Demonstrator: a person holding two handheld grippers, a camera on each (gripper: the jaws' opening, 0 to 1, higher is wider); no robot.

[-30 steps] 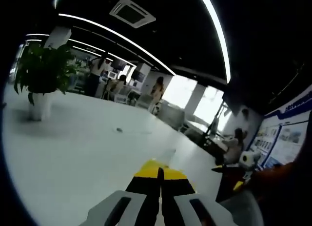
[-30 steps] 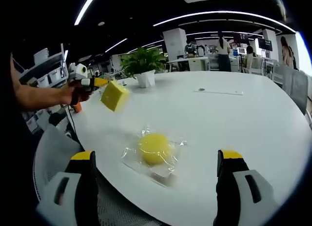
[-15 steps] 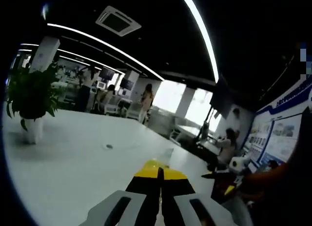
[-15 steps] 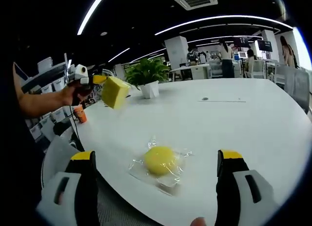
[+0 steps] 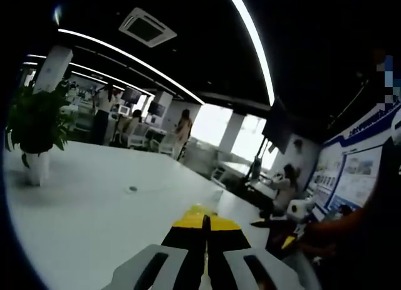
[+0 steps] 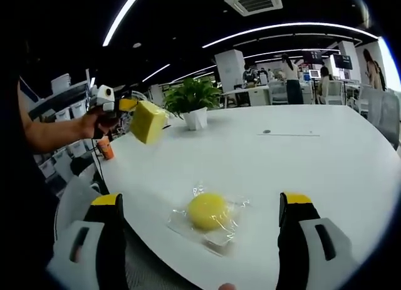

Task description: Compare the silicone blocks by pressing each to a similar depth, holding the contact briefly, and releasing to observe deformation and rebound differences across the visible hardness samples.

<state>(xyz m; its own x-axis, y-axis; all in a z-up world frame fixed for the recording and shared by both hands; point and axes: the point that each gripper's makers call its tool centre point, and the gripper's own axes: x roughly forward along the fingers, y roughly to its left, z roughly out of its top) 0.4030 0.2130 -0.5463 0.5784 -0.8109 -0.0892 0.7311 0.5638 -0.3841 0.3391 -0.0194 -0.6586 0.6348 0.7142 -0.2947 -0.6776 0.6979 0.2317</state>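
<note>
Jaws of my left gripper (image 5: pixel 205 230) sit pressed together at the bottom centre of the left gripper view, a yellow block (image 5: pixel 203 217) pinched between their tips. In the right gripper view I see that same left gripper (image 6: pixel 123 104) at the upper left, lifted above the white table (image 6: pixel 313 158) with the yellow block (image 6: pixel 148 121) clamped at its end, clear of the surface. My right gripper (image 6: pixel 200 205) is spread wide and holds nothing. Between its jaws, low in the centre of the frame, a round yellow piece in clear wrap (image 6: pixel 208 211) lies on the table. A potted plant (image 6: pixel 192 101) stands further back.
</note>
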